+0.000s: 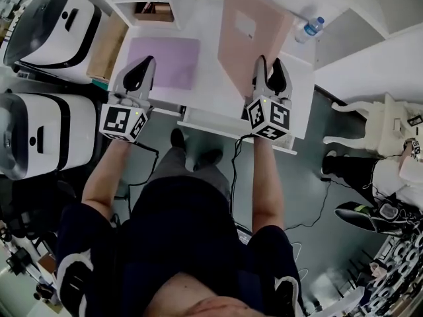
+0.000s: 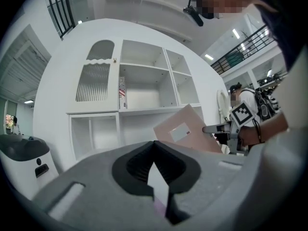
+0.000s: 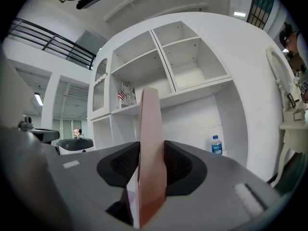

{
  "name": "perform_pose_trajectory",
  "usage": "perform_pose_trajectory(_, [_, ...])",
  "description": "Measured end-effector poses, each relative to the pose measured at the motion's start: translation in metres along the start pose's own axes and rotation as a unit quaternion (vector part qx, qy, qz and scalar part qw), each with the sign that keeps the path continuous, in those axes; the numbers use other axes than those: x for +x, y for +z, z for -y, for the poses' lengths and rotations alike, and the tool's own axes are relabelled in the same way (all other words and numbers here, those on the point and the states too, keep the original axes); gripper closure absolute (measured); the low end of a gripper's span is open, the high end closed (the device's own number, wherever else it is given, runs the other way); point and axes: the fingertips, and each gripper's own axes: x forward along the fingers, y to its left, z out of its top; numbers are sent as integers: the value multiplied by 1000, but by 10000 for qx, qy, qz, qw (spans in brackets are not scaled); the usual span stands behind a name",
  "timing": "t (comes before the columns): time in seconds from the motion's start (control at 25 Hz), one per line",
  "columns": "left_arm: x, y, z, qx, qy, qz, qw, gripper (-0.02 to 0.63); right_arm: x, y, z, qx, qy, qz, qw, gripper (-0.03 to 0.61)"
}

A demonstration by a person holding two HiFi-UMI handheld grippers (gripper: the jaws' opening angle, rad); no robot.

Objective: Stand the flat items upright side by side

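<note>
Holding a pink book (image 1: 254, 51) (label (image 1: 246, 25) unreadable) is right claw (image 1: 270, 63); left claw (image 1: 147, 62) closed.

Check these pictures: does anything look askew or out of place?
The pink folder hangs tilted, clamped at its edge by the right gripper, not standing upright. The purple folder lies flat on the white counter, near the shut left gripper. Nothing looks spilled or damaged.
</note>
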Motion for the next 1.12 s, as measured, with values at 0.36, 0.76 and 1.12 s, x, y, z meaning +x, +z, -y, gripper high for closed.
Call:
perform_pose_trajectory(0.36, [-6, -5, -73, 18, 31, 72, 10000, 612, 64, -7, -51, -242, -73, -32, 9997, 423])
perform_pose_trajectory(0.76, [-4, -11, -140, 92, 91, 88, 9999, 612, 125, -13, -78, -256, -267, 3, 9993, 423])
perform_pose_trajectory(1.12, [-7, -9, -177, 19, 4, 254, 9997, 612, 170, -11, -98, -575, -437, 65, 9974, 423])
